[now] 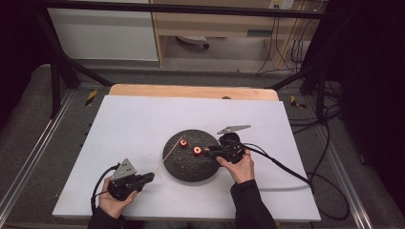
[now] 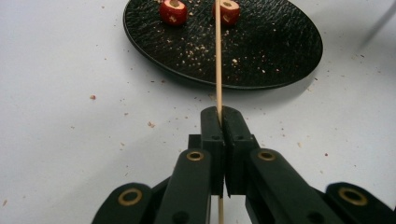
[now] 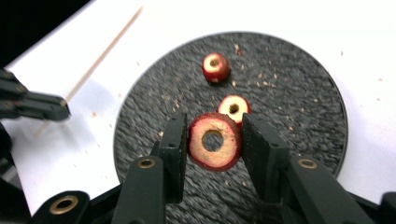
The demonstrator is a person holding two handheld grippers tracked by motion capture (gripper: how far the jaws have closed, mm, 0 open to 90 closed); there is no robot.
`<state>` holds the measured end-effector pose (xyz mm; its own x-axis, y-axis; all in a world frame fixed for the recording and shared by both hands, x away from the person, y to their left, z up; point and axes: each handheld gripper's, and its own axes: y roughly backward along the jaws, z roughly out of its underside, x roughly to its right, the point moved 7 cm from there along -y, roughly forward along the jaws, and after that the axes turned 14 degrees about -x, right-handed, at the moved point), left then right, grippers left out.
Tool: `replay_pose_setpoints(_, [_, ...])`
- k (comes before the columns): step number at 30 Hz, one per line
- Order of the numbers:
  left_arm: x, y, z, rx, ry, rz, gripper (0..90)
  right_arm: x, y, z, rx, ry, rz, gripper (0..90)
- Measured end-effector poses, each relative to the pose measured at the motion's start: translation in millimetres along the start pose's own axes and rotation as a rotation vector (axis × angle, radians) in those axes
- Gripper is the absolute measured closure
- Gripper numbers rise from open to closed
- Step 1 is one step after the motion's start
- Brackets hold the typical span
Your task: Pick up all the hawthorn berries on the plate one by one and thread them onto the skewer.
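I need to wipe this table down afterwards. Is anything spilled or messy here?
Yes. Small brown crumbs are scattered over the black plate around the cored red fruit pieces, and more specks lie on the white table beside the plate, near the skewer clamped in the left hand-held gripper. Nothing looks tipped or broken.

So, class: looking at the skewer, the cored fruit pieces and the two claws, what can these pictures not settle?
- Skewer: its far tip is cut off by the top edge in the left gripper view, and its rear end by the bottom edge.
- Held fruit ring: in the high view the right claw covers it.
- Whether the ring touches the black plate: the right gripper view cannot tell.
- Crumbs on the plate: too small in the high view.
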<state>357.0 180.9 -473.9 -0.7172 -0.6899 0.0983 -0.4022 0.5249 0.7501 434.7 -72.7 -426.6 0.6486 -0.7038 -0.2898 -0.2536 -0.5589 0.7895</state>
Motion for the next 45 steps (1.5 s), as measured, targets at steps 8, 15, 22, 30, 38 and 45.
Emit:
replay_pose_setpoints(8, [1.1,-0.5,-0.3,0.004,-0.001,-0.001,88.2,-7.0,2.7,2.1,0.172,-0.06,-0.072,62.7])
replay_pose_setpoints(15, [2.0,-0.9,-0.5,0.005,0.0,-0.001,88.2,-9.2,-2.4,6.3,0.264,-0.112,-0.113,62.7])
replay_pose_setpoints(22, [2.9,-1.4,-1.1,0.011,0.002,-0.003,88.2,-13.4,-6.1,6.9,0.361,-0.146,-0.138,62.7])
replay_pose_setpoints(30, [3.2,-2.0,-1.7,0.019,0.009,-0.006,88.2,-16.5,-9.3,3.9,0.483,-0.187,-0.134,62.7])
replay_pose_setpoints(38, [4.5,-2.1,-2.4,0.032,0.013,-0.003,88.1,-18.4,-10.0,-0.1,0.579,-0.224,-0.144,62.7])
replay_pose_setpoints(45, [7.3,-2.7,-3.1,0.043,0.015,0.0,88.1,-18.8,-6.3,-5.5,0.663,-0.243,-0.155,62.7])
